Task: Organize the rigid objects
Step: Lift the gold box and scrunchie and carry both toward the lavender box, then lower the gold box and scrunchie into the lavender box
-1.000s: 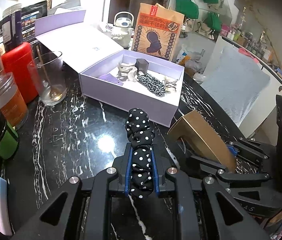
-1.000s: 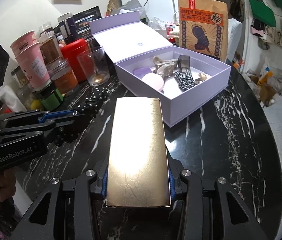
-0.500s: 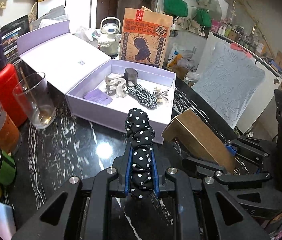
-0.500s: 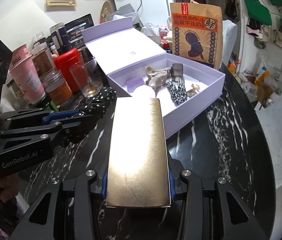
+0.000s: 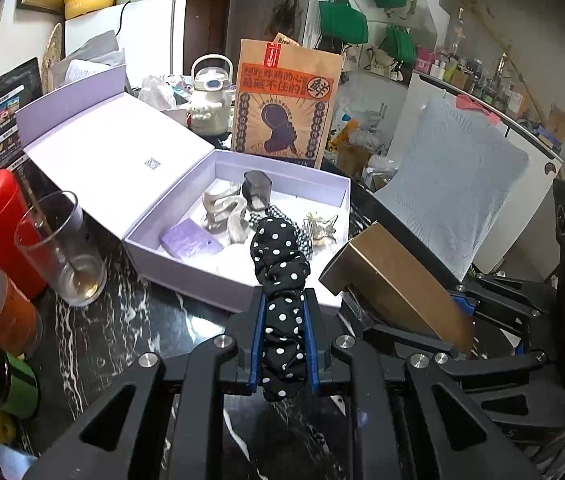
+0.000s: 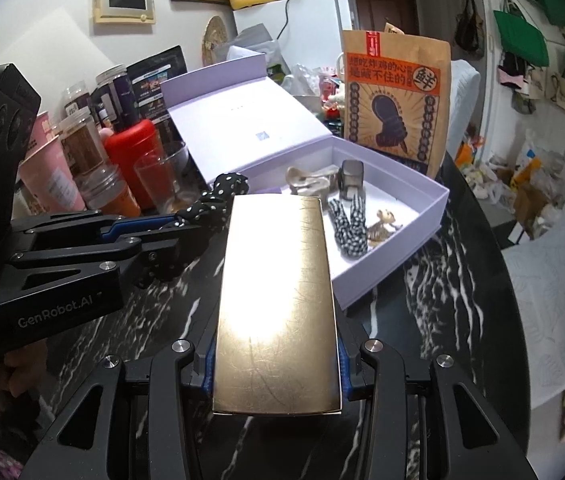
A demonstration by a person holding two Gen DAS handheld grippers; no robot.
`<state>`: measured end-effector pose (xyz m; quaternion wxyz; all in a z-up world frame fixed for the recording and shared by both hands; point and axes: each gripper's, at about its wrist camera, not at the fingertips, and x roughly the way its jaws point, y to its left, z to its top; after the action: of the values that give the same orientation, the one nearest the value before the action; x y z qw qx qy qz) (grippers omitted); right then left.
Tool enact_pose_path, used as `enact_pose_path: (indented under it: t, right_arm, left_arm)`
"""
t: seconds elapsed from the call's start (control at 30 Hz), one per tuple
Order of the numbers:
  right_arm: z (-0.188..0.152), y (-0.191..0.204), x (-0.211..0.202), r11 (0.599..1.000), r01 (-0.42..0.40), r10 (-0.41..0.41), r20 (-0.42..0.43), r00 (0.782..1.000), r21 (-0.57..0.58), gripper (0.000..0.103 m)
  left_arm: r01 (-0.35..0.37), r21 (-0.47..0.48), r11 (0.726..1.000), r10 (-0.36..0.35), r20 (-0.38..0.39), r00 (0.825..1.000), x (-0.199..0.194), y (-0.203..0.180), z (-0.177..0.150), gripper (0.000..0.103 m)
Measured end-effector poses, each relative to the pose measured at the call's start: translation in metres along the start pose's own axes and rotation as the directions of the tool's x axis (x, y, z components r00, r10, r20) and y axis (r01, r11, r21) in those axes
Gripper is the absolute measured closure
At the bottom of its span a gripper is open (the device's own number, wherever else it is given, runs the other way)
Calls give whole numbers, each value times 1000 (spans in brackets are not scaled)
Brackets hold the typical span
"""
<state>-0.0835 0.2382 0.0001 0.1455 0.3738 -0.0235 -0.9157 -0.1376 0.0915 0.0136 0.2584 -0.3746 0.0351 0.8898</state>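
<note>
left gripper clamped on dotted scrunchie, tilted down | right gripper clamped on gold box, angled toward lavender box

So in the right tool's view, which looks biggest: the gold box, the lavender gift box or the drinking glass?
1. gold box, though it is nearest the camera, so that is unsure
2. lavender gift box
3. drinking glass

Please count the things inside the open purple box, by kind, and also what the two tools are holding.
In the purple box:
Hair claw clips: 3
Checked scrunchie: 1
Purple card: 1
Held:
Polka-dot scrunchie, left tool: 1
Gold box, right tool: 1
Total: 7
</note>
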Motion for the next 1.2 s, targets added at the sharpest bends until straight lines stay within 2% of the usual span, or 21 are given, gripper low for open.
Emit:
enact_pose_path:
  t: [0.33,1.2]
  right_arm:
    - [19,-14,8,1000,4,-4,1,1000,17,60]
    - [83,-43,1,997,65,-61,91,994,-38,60]
  left_arm:
    - [31,5,1000,-31,6,1000,13,4,22,86]
    - [-19,70,997,12,101,995,24,13,87,86]
